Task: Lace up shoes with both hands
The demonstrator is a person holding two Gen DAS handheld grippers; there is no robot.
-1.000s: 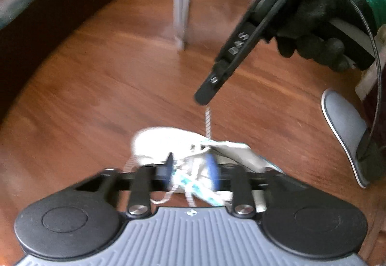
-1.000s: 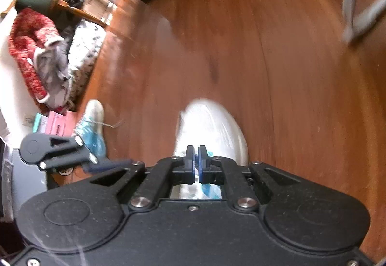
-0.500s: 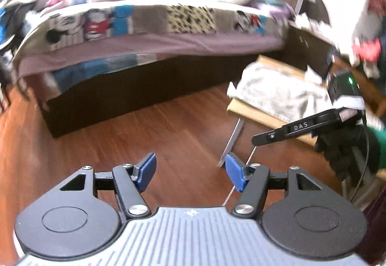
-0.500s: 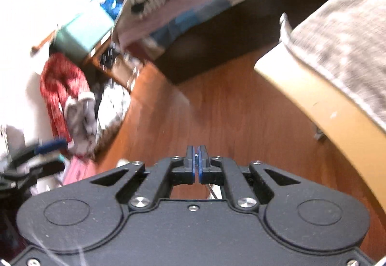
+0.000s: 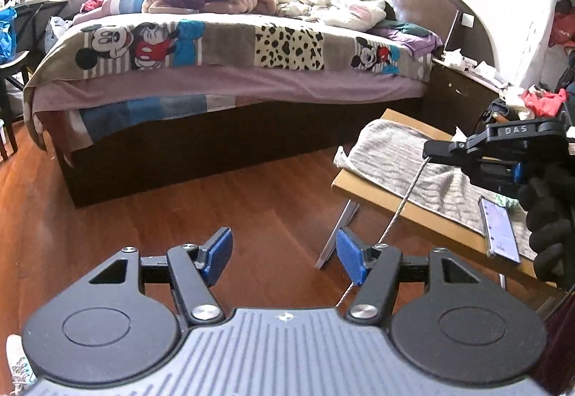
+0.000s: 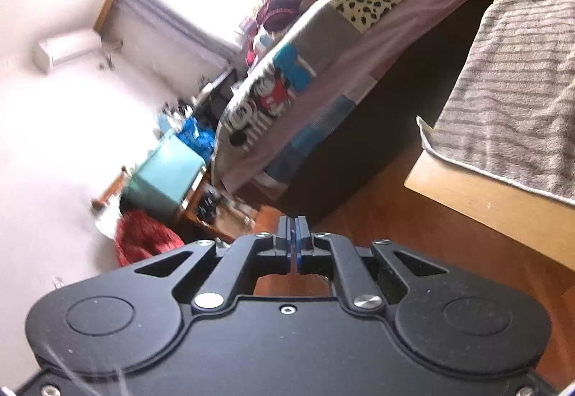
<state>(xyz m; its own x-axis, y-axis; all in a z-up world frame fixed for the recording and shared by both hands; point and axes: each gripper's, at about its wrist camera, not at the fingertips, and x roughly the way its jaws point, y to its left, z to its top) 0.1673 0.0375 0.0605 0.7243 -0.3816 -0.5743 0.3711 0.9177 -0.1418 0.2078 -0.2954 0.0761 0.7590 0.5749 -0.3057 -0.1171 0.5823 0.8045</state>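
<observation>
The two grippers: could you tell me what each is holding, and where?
The right gripper pinches a shoelace at its upper end; the left gripper is open and holds nothing.

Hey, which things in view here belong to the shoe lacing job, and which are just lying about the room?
For the job:
- lace, pulled taut
- right claw, shut on the lace
- left claw, open and empty
- shoe, only an edge showing

Lying about:
- bed
- striped towel
- low table
- phone
- red cloth

Blue pads (image 5: 350, 257) on black left gripper (image 5: 284, 254); grey-striped towel (image 5: 413, 166) to its right, cartoon-and-leopard patchwork bedspread (image 5: 233, 44) ahead.
</observation>
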